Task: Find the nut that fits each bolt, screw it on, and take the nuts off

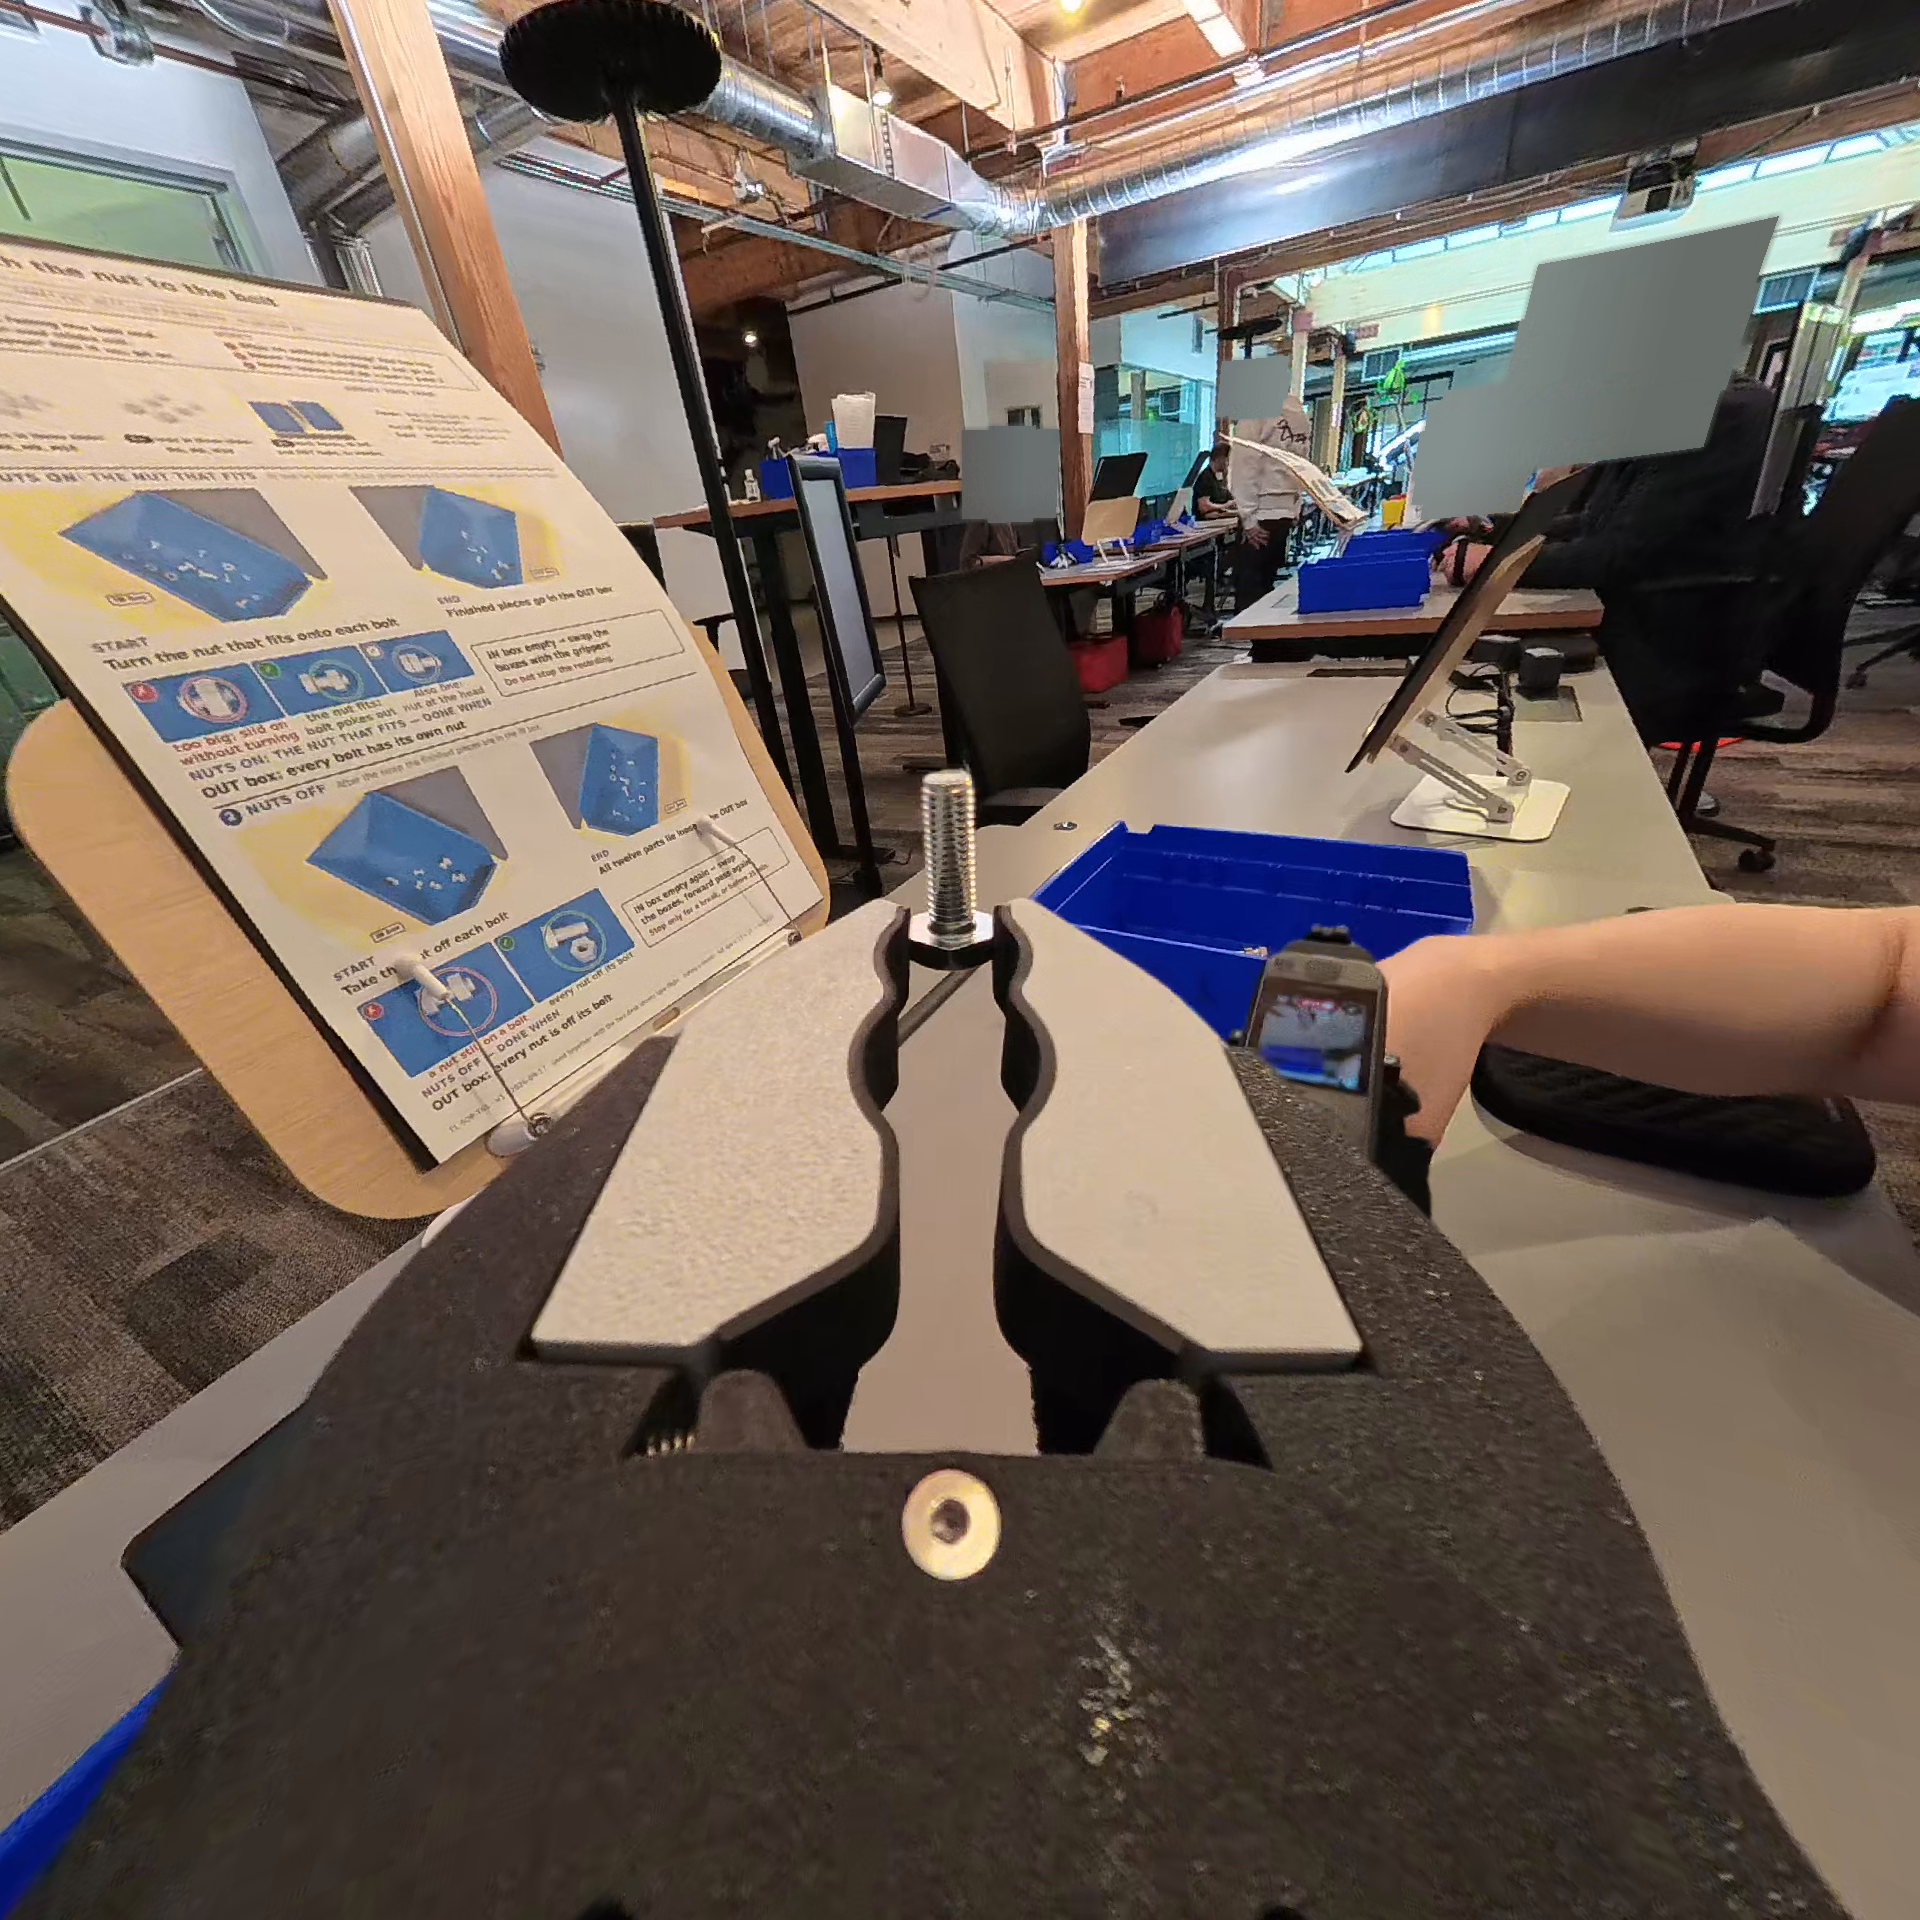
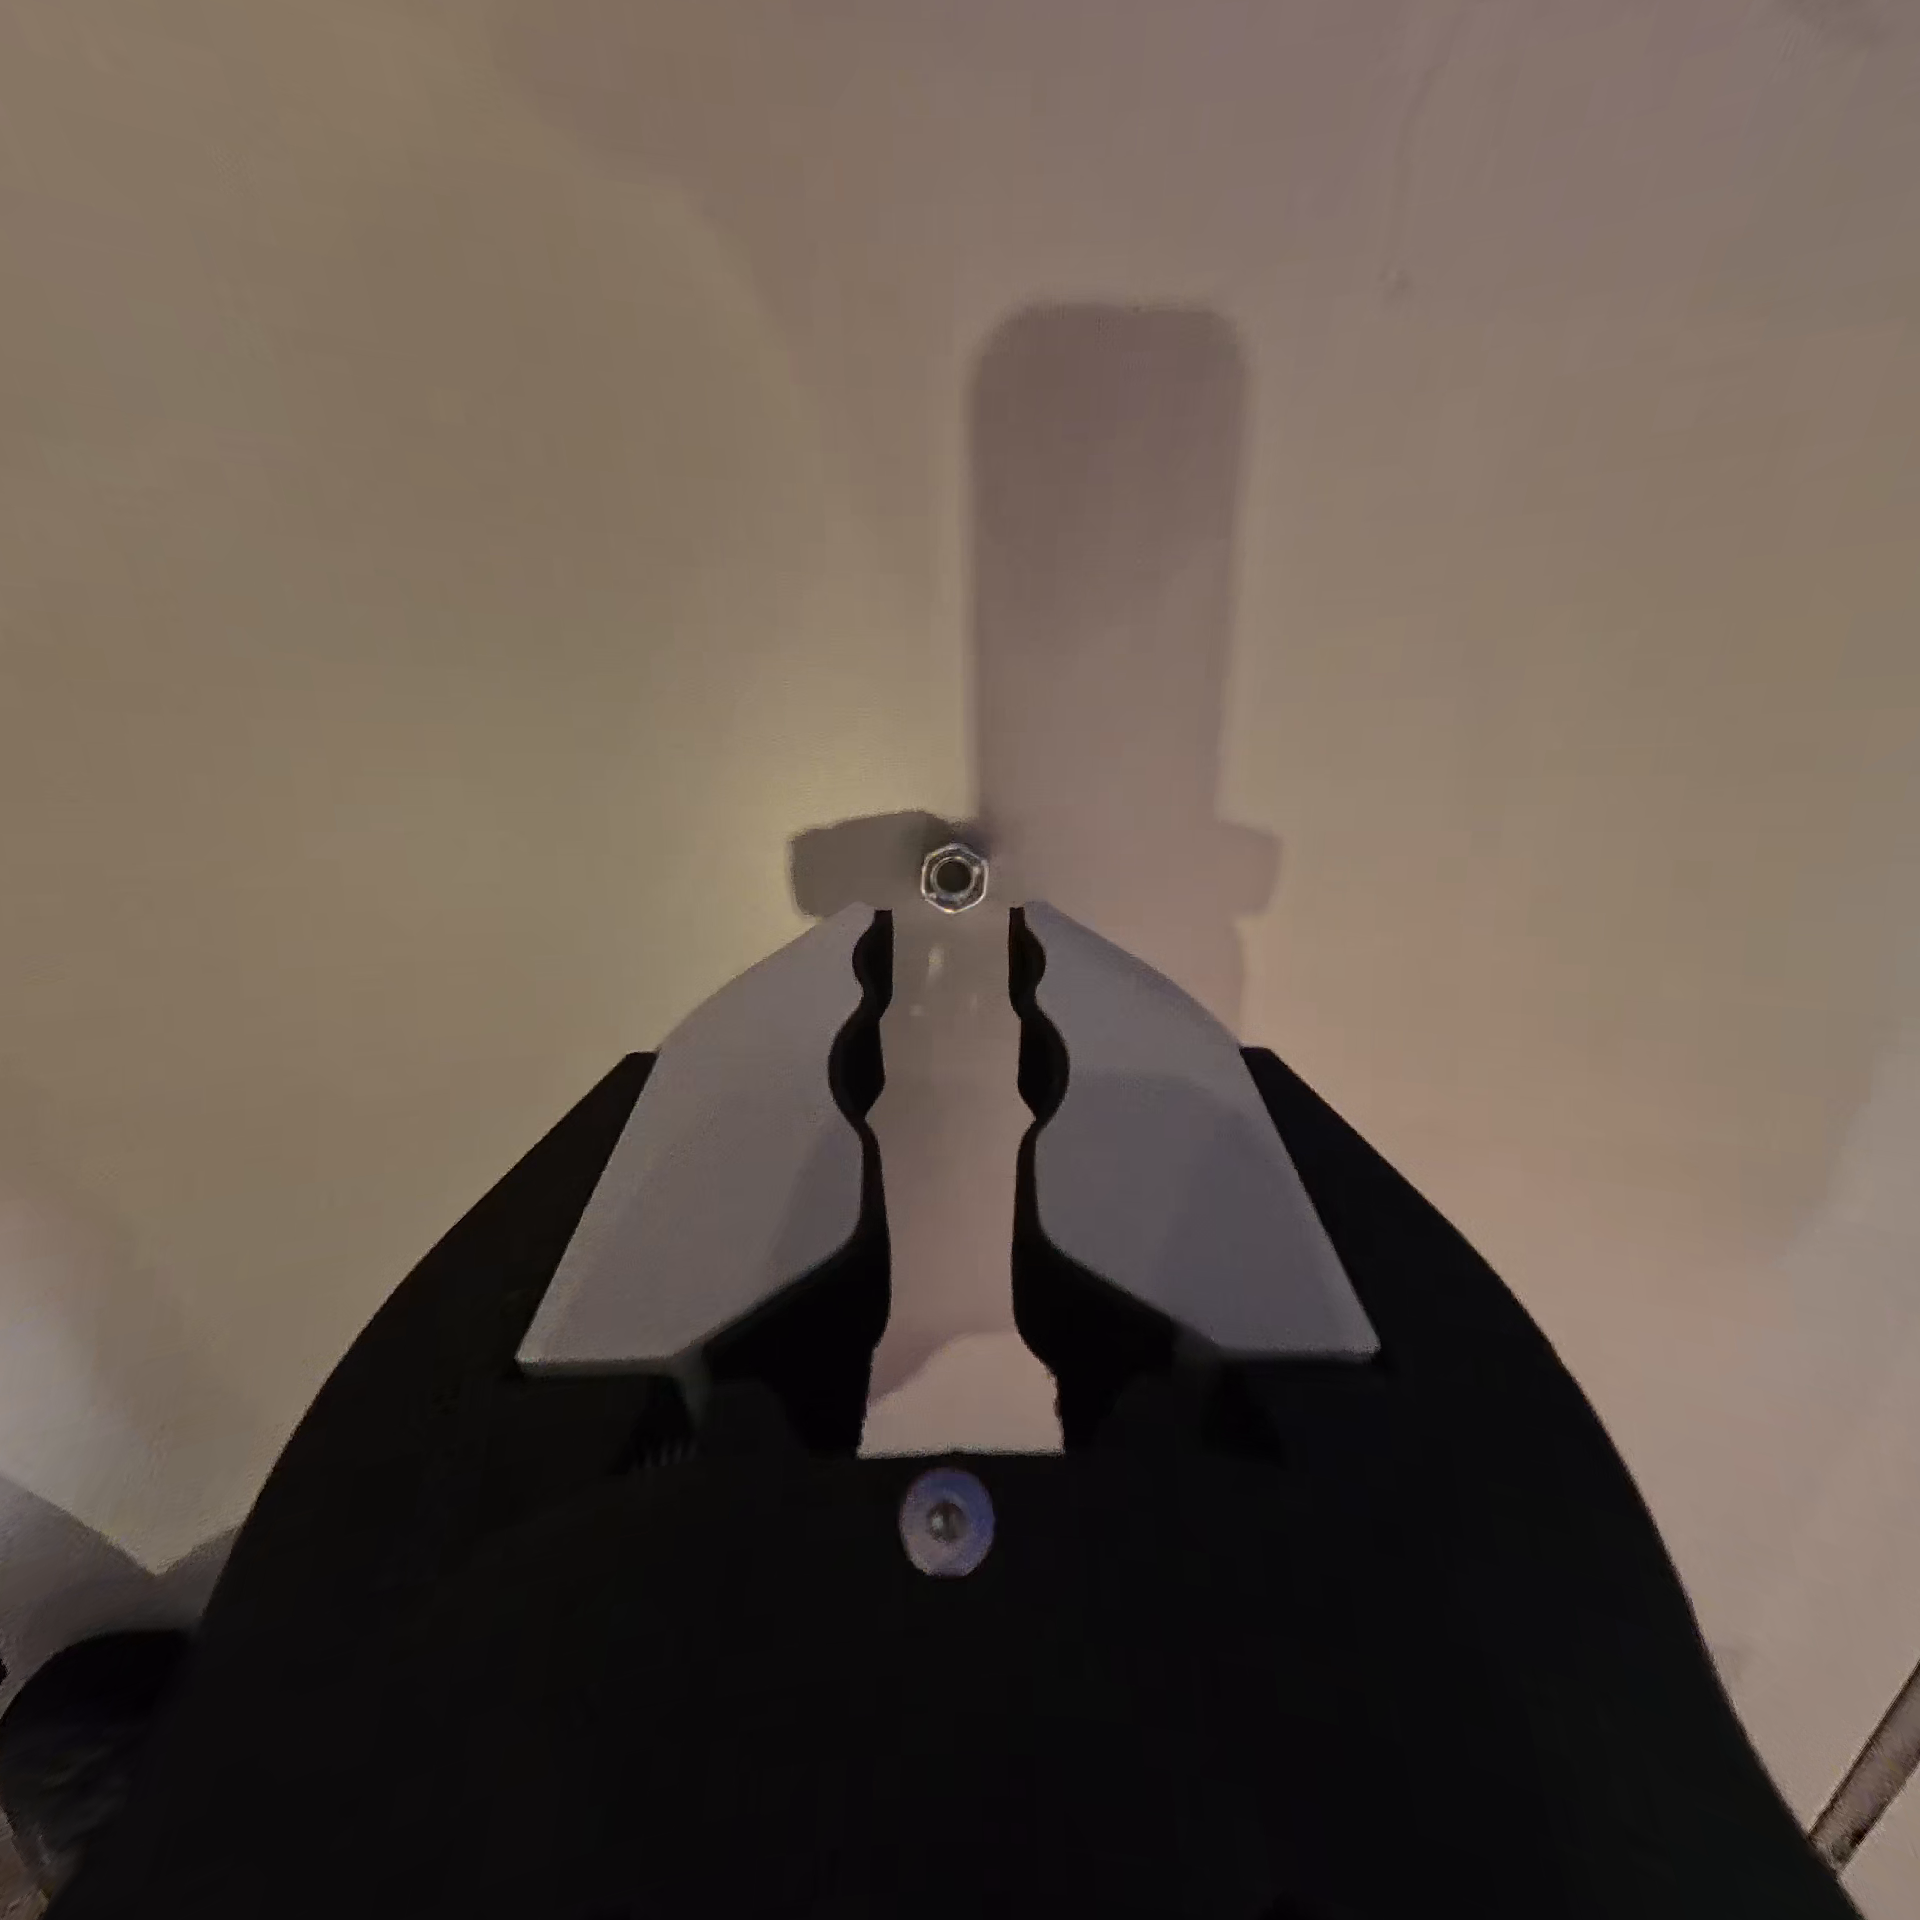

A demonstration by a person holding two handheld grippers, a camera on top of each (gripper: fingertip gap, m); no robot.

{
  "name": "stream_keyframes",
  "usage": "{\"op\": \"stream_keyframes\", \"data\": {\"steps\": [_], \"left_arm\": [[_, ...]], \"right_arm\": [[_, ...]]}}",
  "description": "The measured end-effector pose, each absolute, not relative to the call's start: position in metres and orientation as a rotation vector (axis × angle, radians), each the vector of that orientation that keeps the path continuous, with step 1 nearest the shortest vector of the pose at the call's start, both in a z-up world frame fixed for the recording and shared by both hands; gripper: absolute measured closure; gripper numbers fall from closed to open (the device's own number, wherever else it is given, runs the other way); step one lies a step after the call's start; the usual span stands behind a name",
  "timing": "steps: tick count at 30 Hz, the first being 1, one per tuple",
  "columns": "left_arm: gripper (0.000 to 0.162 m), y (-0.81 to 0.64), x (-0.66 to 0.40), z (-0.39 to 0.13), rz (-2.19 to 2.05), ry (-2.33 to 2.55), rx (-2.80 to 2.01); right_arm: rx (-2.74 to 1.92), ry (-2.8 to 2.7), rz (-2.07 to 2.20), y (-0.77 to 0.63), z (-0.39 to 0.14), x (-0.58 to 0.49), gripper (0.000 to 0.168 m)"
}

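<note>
I'm looking into an open-plan office doubling as a workshop — long grey desks (image 1: 1278,748) are running back in rows, with black chairs (image 1: 997,675), monitors (image 1: 836,592) and blue bins (image 1: 1257,894) sitting on them. Exposed ducts (image 1: 1039,197) and timber beams (image 1: 1070,364) are showing overhead — people are working at the far desks, and an instruction board (image 1: 343,665) is leaning on a stand.

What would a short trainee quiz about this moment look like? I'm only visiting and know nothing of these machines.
1. True or false: the bolt in the left tool stands threads up.
2. What lies just ahead of the right tool? A) a nut B) a washer C) a spring
3. What colour is the bin on the table?

Key: 1 true, it is gripped by its head. 2 A, a small hex nut, not gripped. 3 blue.
</note>
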State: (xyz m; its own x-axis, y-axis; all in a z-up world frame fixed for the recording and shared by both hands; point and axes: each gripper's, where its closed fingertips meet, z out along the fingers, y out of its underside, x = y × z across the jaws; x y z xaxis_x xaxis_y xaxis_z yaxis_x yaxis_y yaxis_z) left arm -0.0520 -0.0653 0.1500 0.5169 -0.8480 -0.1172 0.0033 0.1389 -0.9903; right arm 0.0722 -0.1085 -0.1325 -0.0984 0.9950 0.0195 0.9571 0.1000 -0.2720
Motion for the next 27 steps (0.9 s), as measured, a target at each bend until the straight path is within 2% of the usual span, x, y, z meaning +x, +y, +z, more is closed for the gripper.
{"op": "stream_keyframes", "data": {"steps": [12,17,27], "left_arm": [[0.148,-0.076,-0.051,0.157,-0.783,0.866,-1.249],[0.148,-0.078,-0.050,0.157,-0.795,0.876,-1.239],[0.148,-0.077,-0.041,0.149,-0.788,0.923,-1.265]], "right_arm": [[-2.019,-2.186,0.208,-0.108,-0.154,0.067,0.145],[-2.041,-2.188,0.196,-0.107,-0.158,0.069,0.152],[-2.013,-2.203,0.216,-0.107,-0.158,0.069,0.153]]}}
